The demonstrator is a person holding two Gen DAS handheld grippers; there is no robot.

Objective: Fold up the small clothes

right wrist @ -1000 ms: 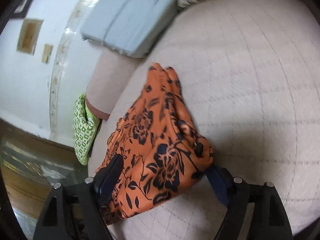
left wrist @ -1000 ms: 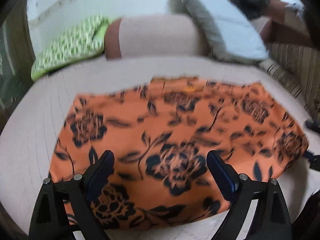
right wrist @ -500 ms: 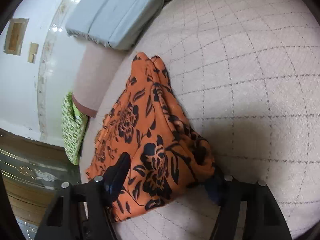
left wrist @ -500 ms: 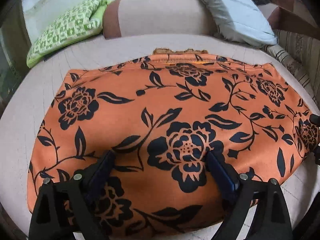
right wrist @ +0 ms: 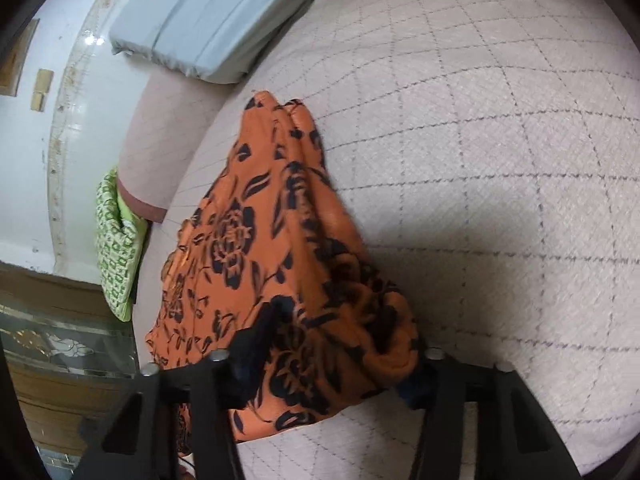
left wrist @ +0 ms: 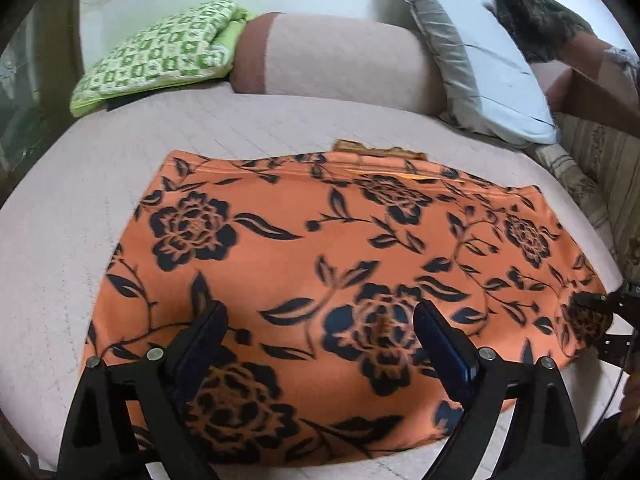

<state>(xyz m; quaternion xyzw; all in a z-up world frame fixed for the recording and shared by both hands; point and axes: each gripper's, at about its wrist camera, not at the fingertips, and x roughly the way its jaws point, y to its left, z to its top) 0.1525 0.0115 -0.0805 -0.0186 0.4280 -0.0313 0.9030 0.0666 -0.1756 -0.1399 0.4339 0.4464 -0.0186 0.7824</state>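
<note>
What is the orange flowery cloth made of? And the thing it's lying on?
The orange floral garment looks like soft, thin woven or knit fabric, matte; it bunches into folds at one end. The pale bed cover looks like quilted textile, with stitched diamond lines and a nubbly weave.

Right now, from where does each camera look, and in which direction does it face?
Left wrist: on the left gripper, jaws open, looking down across the orange floral garment toward the green pillow; both fingers show.
Right wrist: on the right gripper, jaws closing on the garment's bunched end, facing along it; both fingers show.
Shared: garment, quilted bed, green pillow, grey pillow.
</note>
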